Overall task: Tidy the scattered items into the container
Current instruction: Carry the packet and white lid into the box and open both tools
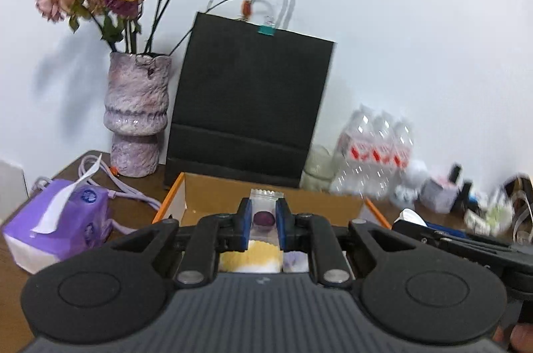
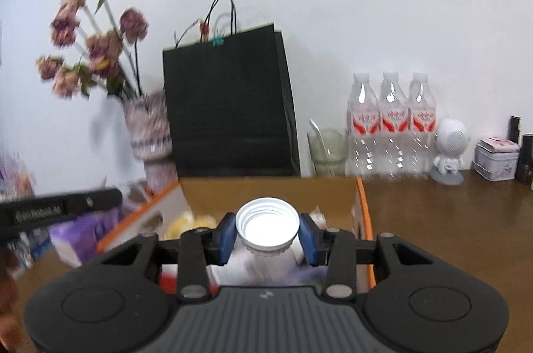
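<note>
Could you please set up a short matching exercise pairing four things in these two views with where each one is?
Things:
1. clear packet
2. white bottle
3. black paper bag
4. tissue pack

Places:
A. standing behind the cardboard box
B. on the table left of the box
C. pinched in the left claw
D. gripped in the right claw

Pairs: 1-C, 2-D, 3-A, 4-B

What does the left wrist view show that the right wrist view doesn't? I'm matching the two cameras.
Left only: the left gripper shut on a clear snack packet, plus a lilac cable.
Right only: the right gripper shut on a white bottle, plus a white figurine.
Both: the cardboard box, black bag, vase and water bottles.
</note>
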Demonstrator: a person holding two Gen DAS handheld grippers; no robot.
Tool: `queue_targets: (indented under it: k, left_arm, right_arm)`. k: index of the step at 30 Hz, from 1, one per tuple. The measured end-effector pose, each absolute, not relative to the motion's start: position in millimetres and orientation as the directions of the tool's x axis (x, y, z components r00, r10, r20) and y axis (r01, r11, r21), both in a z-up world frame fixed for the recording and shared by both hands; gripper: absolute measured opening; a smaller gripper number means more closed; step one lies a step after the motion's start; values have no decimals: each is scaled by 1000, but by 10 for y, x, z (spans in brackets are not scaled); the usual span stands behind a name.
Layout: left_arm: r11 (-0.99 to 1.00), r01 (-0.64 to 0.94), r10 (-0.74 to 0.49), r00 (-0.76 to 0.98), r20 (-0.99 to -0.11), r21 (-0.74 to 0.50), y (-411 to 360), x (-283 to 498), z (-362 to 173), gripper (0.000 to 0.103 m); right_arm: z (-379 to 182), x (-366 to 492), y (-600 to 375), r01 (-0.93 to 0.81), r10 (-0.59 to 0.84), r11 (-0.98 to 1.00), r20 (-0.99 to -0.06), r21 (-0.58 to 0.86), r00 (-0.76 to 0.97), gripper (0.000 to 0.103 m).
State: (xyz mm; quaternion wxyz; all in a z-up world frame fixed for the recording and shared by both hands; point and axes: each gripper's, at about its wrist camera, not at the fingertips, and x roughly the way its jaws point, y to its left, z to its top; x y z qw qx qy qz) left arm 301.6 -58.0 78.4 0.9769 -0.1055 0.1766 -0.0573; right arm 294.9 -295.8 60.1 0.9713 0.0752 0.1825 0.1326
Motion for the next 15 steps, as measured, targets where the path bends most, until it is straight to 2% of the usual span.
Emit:
queue_targets:
  k: [5,11,15]
  left_arm:
    - [974,19,-100,932,-349,-228,-612,3410,634,16]
    - [989,-9,-59,893,-446,-149,-695,3793,291,16]
    - [994,-16,-38,883,-467,-113,-719,3839,187,16]
  right_arm:
    - [629,3373,-2872,-226,289,949,-323,218,901,39]
    - [334,3684,-2808,-186,230,972,-415,144,880,39]
    - [197,3762,-2849,-183,226,973,-453,139,862,39]
